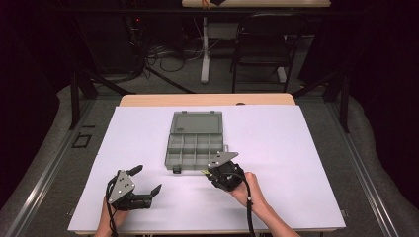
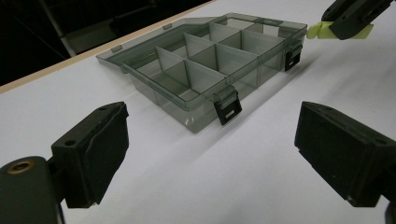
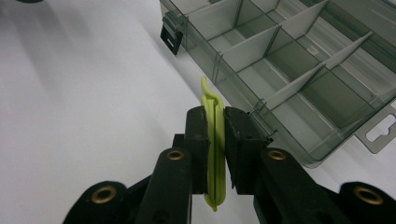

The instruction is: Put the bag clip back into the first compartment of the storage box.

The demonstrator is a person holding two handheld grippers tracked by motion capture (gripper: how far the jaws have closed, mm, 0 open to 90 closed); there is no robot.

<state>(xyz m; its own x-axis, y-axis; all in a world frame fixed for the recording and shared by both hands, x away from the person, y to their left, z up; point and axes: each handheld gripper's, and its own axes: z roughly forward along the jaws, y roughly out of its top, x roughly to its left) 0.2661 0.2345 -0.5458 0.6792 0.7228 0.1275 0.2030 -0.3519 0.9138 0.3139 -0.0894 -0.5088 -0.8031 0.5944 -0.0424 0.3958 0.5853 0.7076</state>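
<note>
Right claw pinching yellow-green clip beside compartment box; left claw spread.

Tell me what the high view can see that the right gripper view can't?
High view alone: the whole white table, a black chair behind it, and the open left tongs resting apart from the box. Right gripper view alone: a close look at the thin yellow-green clip squeezed between the right tongs. Both share the open grey compartment box, its lid laid back and the compartments that show looking bare.
</note>
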